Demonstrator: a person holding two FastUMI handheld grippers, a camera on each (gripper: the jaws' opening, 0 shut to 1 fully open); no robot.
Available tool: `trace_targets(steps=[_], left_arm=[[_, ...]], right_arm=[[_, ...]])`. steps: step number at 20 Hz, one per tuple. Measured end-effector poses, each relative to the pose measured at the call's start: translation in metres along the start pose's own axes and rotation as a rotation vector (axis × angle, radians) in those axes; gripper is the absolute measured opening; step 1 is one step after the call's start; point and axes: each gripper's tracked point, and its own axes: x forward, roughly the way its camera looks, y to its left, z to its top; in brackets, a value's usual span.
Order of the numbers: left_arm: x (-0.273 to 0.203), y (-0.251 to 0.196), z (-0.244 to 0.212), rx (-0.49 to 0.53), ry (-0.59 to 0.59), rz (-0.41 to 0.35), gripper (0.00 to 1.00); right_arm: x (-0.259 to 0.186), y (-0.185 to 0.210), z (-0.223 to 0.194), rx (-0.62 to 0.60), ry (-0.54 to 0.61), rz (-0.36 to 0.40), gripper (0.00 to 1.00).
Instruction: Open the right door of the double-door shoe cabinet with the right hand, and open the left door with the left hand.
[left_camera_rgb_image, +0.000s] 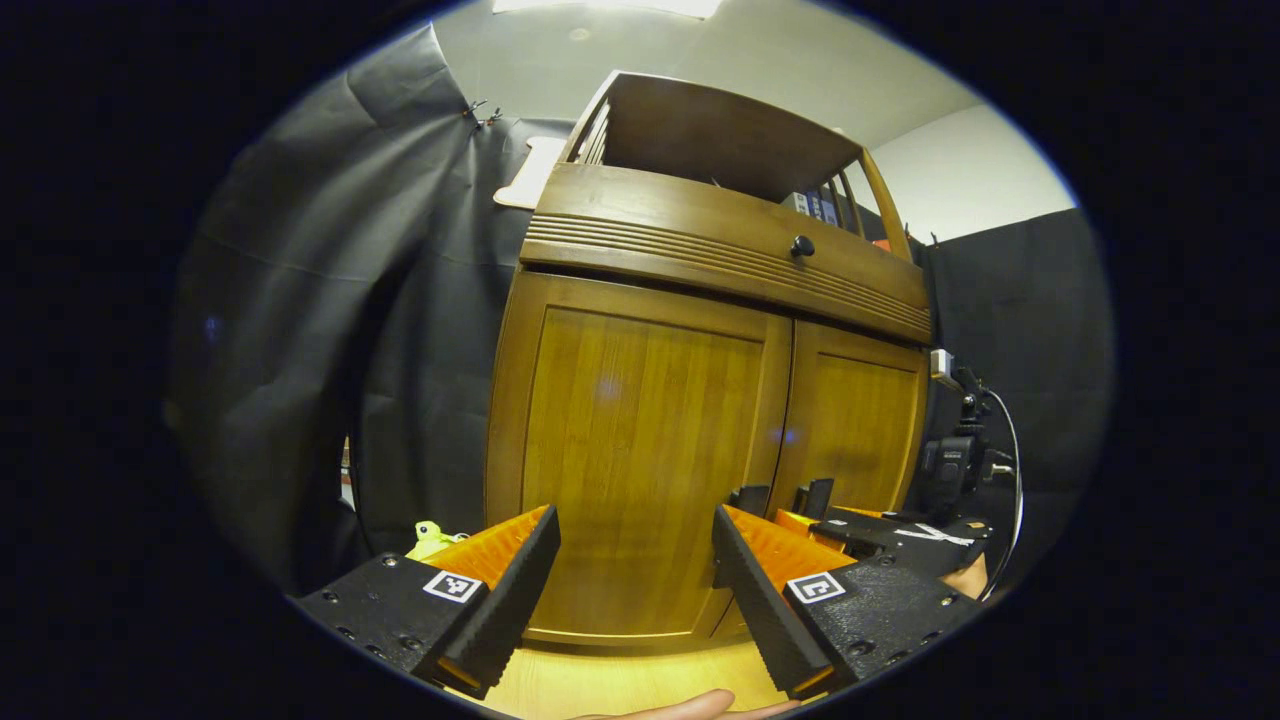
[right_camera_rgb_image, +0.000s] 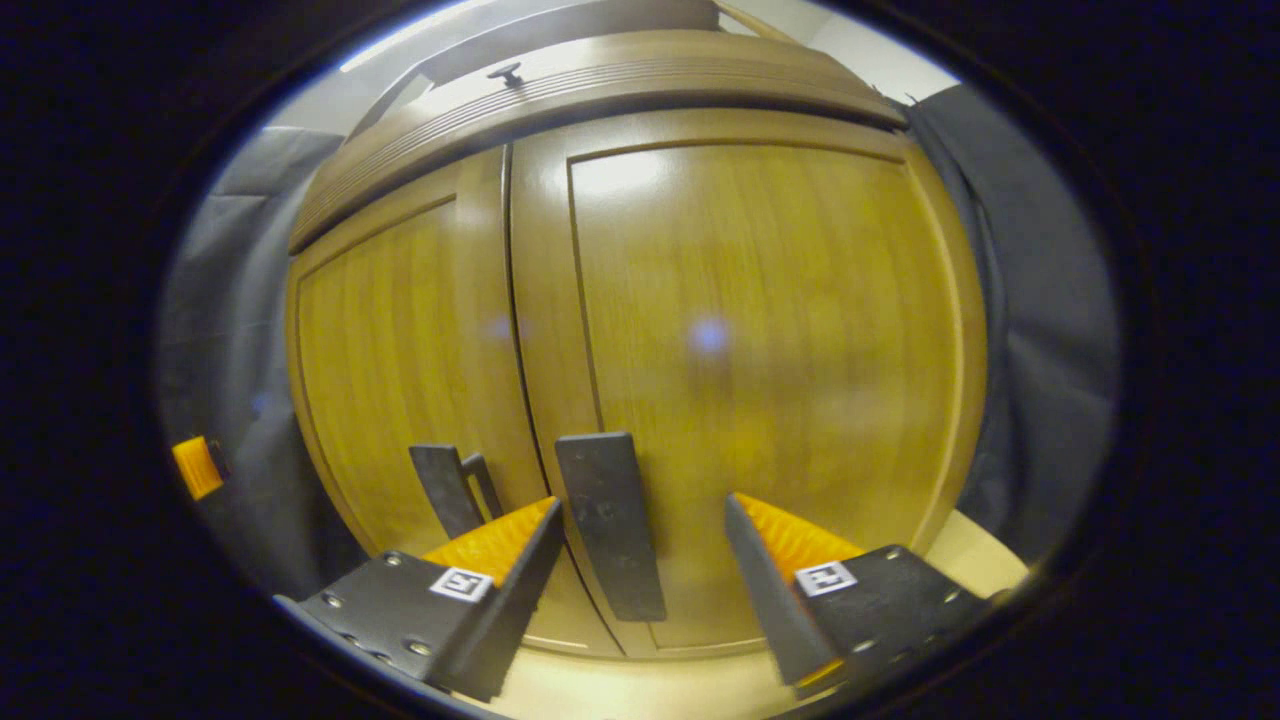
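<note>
The wooden shoe cabinet (left_camera_rgb_image: 700, 400) stands close in front, both doors closed. In the right gripper view, the right door (right_camera_rgb_image: 760, 330) carries a flat dark handle (right_camera_rgb_image: 610, 520) by the centre seam. The left door (right_camera_rgb_image: 400, 340) has a matching handle (right_camera_rgb_image: 445, 490). My right gripper (right_camera_rgb_image: 645, 505) is open, and the right door's handle stands between its fingers, nearer the left one, without touching either. In the left gripper view, my left gripper (left_camera_rgb_image: 634, 520) is open in front of the left door (left_camera_rgb_image: 640, 450), short of it. My right gripper (left_camera_rgb_image: 800, 518) reaches the two handles (left_camera_rgb_image: 750, 497).
A drawer with a dark knob (left_camera_rgb_image: 802, 245) runs above the doors. A small green toy (left_camera_rgb_image: 430, 540) lies low at the cabinet's left. A camera on a stand (left_camera_rgb_image: 960, 450) sits at its right. Black cloth (left_camera_rgb_image: 330, 330) hangs on both sides. The surface below (left_camera_rgb_image: 620, 680) is pale wood.
</note>
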Motion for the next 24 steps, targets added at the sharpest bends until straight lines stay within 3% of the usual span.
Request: trace_targets(steps=[1,3,4,5,6,10,14,24], left_arm=[[0.001,0.000,-0.002,0.002,0.006,0.002,0.95],[0.004,-0.001,-0.006,0.005,0.020,-0.001,0.99],[0.006,-0.003,-0.008,0.007,0.027,-0.008,0.91],[0.007,-0.002,-0.009,0.007,0.033,-0.009,0.91],[0.008,-0.001,-0.010,0.008,0.037,-0.004,0.95],[0.009,0.000,-0.010,0.018,0.033,0.014,0.91],[0.009,-0.002,-0.011,0.031,0.030,0.014,0.91],[0.013,-0.011,-0.024,0.052,0.068,0.006,0.91]], right_arm=[[0.007,0.014,-0.007,0.019,0.027,0.050,0.66],[0.000,0.010,-0.007,-0.026,0.025,0.052,0.33],[-0.003,0.011,-0.006,-0.039,0.020,0.058,0.33],[-0.005,0.011,-0.008,-0.044,0.025,0.070,0.33],[-0.010,0.010,-0.007,-0.041,0.018,0.077,0.23],[-0.025,0.012,-0.004,-0.056,0.025,0.113,0.18],[-0.041,0.014,0.005,-0.046,0.021,0.150,0.22],[-0.115,-0.028,-0.005,-0.044,0.007,0.200,0.22]])
